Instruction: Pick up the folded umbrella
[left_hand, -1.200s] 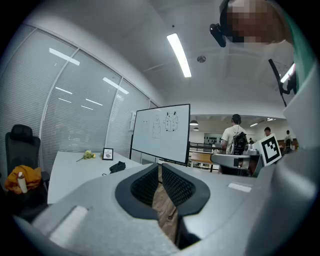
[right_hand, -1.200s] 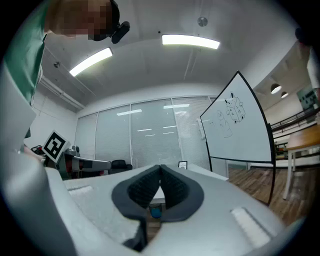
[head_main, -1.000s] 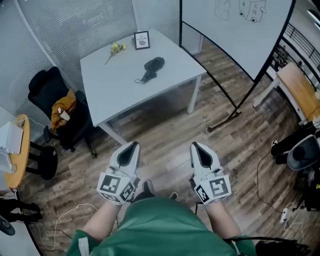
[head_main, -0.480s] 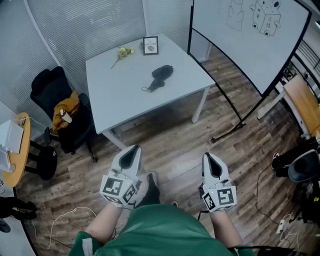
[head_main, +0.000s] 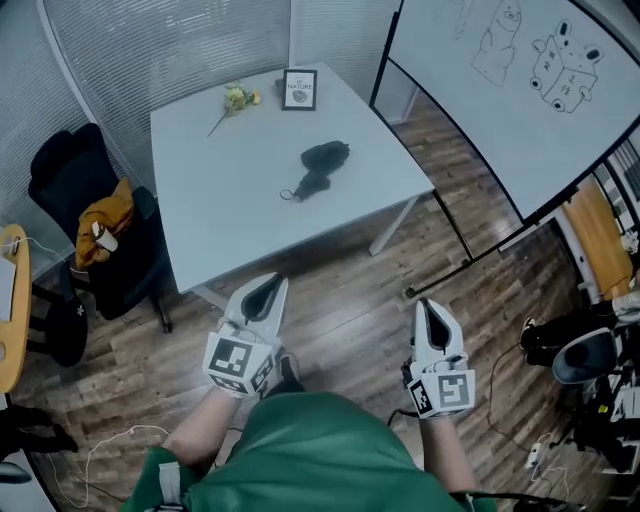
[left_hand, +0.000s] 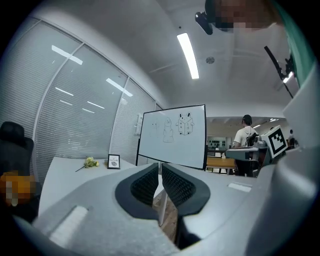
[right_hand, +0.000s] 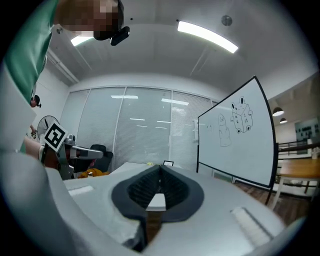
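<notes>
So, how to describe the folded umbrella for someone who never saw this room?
Look at the pale grey table beside the big whiteboard. Near its middle lies the folded umbrella, a dark bundle with a short strap. It is the only black thing there; the yellow flower and the small framed card sit at the far edge.

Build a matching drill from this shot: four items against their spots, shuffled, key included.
1 folded umbrella
2 picture frame
3 yellow flower
4 black chair

A left of the table, orange garment draped on it
B table's far edge, standing upright
C mid-table, lying flat
D lying left of the frame

Pairs: 1-C, 2-B, 3-D, 4-A
</notes>
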